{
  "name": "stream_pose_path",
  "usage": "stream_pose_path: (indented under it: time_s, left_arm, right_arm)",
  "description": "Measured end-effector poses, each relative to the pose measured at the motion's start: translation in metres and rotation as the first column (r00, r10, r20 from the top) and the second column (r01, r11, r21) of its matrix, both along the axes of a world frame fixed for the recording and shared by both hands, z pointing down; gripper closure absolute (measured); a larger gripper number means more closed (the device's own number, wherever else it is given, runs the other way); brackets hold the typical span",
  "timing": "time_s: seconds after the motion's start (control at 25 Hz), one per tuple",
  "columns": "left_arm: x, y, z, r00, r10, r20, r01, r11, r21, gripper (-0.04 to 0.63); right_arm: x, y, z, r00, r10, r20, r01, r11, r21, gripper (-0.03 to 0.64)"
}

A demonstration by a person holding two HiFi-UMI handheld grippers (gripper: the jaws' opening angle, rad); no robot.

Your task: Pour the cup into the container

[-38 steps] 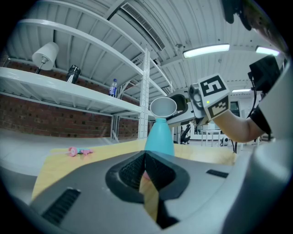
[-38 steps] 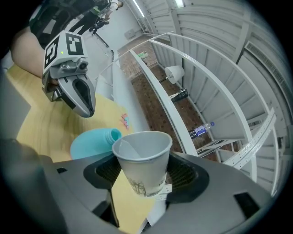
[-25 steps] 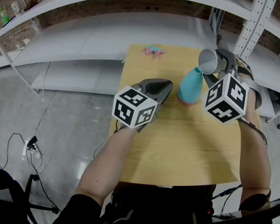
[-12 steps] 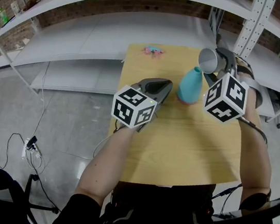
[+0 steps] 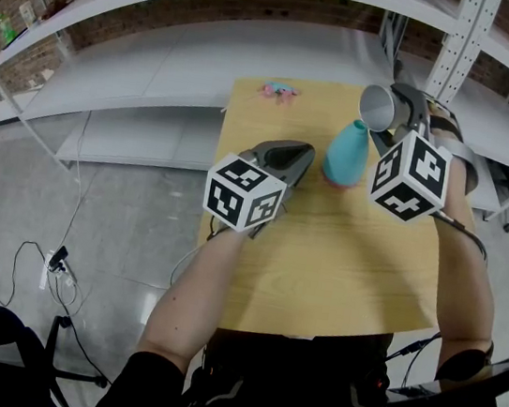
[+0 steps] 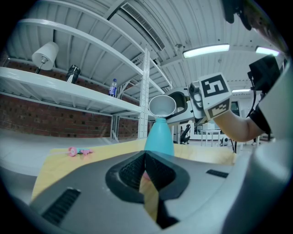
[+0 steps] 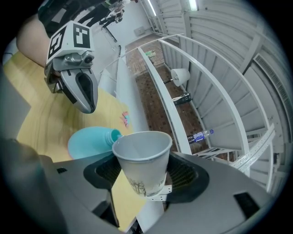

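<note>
The right gripper (image 7: 145, 173) pinches the thin white paper cup (image 7: 139, 153) round its middle, tipped just above the teal plastic bottle (image 7: 89, 141) on the wooden table (image 5: 322, 255). The cup looks light and squashy, so squeeze it gently. The left gripper (image 6: 146, 160) is closed, holding nothing.

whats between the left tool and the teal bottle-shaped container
Nothing: only bare light wooden table separates the left tool from the teal bottle-shaped container, clearest in the head view.

Light wooden table (image 5: 320, 274), teal container (image 5: 346, 153) upright, pink item (image 5: 279, 91) at far edge
</note>
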State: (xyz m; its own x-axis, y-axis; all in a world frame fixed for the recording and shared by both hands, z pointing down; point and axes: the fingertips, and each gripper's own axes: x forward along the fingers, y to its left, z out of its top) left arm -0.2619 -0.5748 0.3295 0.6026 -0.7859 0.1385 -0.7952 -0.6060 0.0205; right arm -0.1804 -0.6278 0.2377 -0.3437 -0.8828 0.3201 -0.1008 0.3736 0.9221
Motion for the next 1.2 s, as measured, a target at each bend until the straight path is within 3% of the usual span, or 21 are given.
stream_pose_path:
  time_s: [1.2]
  left_arm:
    - [-0.0001,0.0002,-0.0007,1.0,-0.001,0.001,0.001,1.0,-0.002,0.594]
  right_arm:
    - [0.0008,-0.0009,0.0008,0.999,0.0,-0.035,0.001,1.0,0.026,0.299]
